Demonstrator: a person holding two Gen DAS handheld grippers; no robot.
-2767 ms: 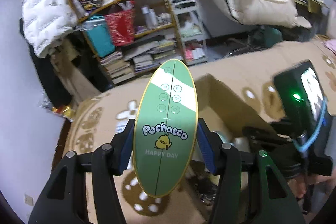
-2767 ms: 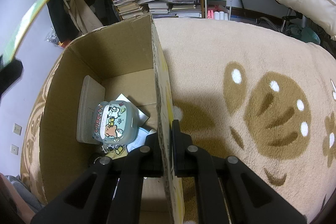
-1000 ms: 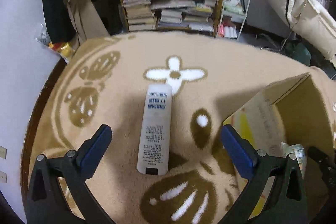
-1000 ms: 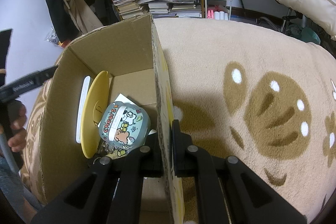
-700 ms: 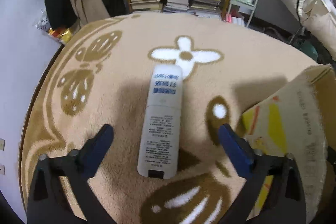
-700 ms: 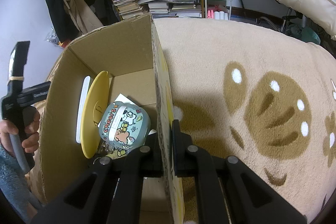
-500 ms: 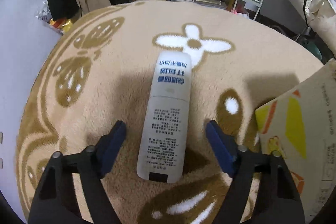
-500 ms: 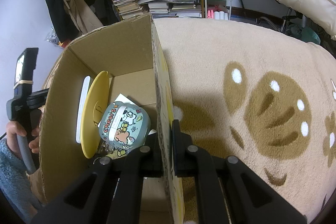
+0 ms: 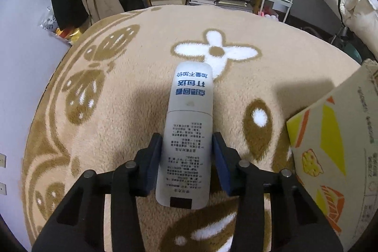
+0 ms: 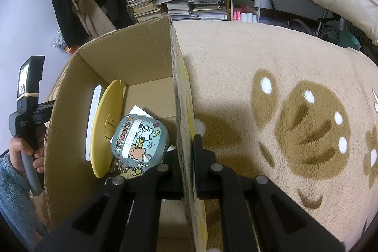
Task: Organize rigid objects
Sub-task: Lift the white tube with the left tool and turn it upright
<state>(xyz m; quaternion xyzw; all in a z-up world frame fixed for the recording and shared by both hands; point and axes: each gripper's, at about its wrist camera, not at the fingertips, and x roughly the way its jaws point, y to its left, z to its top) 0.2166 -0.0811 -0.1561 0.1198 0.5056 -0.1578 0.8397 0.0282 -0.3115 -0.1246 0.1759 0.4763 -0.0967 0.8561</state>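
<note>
1. Two handheld grippers shown. Left gripper: blue-padded fingers pressed against both long sides of a pale grey, flat, oblong plastic case with rounded ends, lying lengthwise on a beige plush rug with brown and white flower and leaf motifs.
2. Blue Chinese characters across the far part of the case, upside down in this view; fine dark print on the near part, too small to read; dark rectangular patch at the near end.
3. Just to the right of the case: outer wall of an open brown cardboard box, printed with yellow and orange graphics and small unreadable text.
4. Right gripper: black fingers clamped together on the upper edge of the box's right wall, one finger inside, one outside.
5. Inside the box, from the left wall: a flat white plastic lid on edge; beside it a yellow oval plastic board leaning upright; then a pale blue-grey rounded container with cartoon stickers, reading "Cheers"; white paper and metal keyrings beneath.
6. Outside the box's left wall: a hand in a blue-grey sleeve gripping the left gripper's handle.
7. Background: a wooden shelf stacked with books, a red bag, a teal bag, a white puffer jacket.
</note>
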